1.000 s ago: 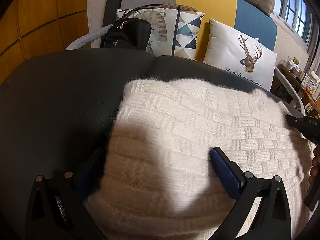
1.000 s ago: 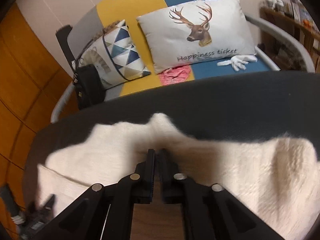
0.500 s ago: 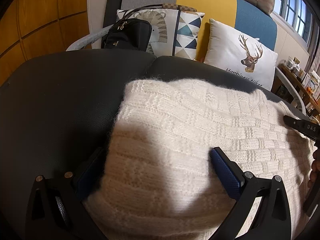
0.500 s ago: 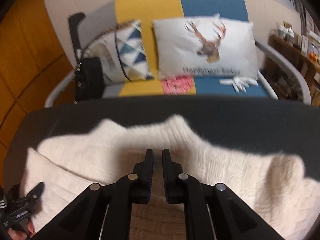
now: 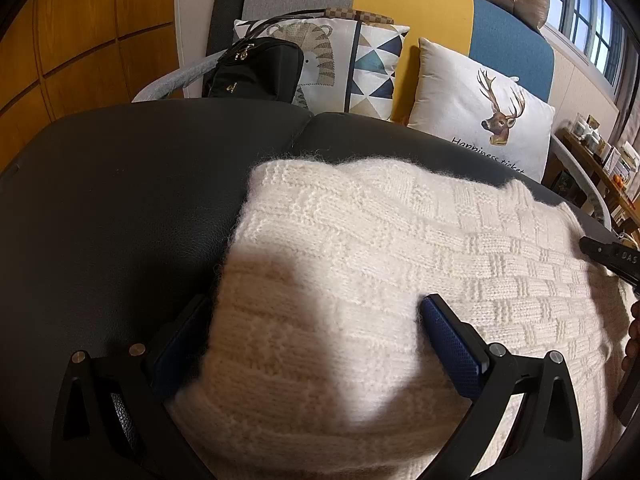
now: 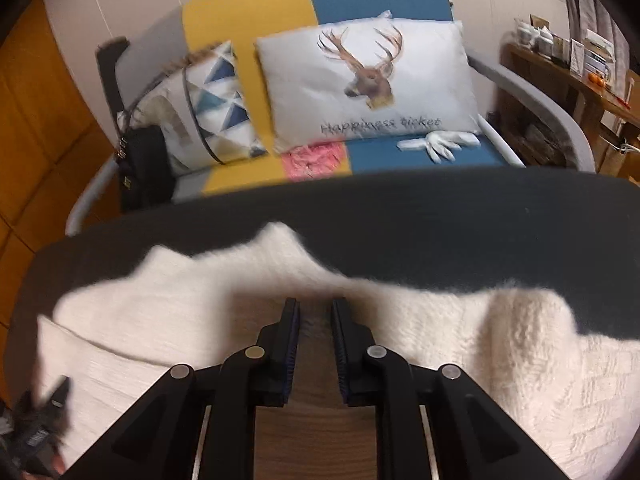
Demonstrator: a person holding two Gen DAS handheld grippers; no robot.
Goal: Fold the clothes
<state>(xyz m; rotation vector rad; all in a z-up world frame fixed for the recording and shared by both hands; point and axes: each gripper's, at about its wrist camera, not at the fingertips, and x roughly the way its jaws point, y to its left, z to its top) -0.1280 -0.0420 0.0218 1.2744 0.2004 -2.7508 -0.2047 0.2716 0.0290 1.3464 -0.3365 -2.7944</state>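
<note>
A: On the dark surface [image 5: 120, 208] — cream knit sweater [image 5: 380, 264], lying flat, spread across the right half and reaching to the near edge.

B: Left claw [image 5: 316, 344]?

A: Spread wide. Its blue pads [image 5: 452, 352] straddle the near-left corner of the sweater; the left pad sits just off the knit edge over the dark surface, the right one lies on the knit. Nothing pinched.

B: Right claw [image 6: 316, 320]?

A: Jaws opening, a narrow gap between them now. The tips sit at the sweater's near edge and shaded knit shows in the gap, but the pads aren't pressing on it. Wood grain shows under the fingers, below the fabric's hem. Frame is a bit blurred.

B: Can each see the other?

A: Yes — the tip of the right claw pokes in at the far right of the left wrist view, with part of a hand [image 5: 634, 336] beside it; the left one is a dark blur at the bottom-left corner of the right wrist view.

B: Background?

A: Sofa [image 6: 248, 40] in grey, yellow and blue behind the surface; deer cushion [image 6: 372, 80], triangle-pattern cushion [image 6: 216, 100], black bag [image 5: 256, 70] on the left end. Wooden shelf [image 6: 560, 76] with small items at right.
</note>
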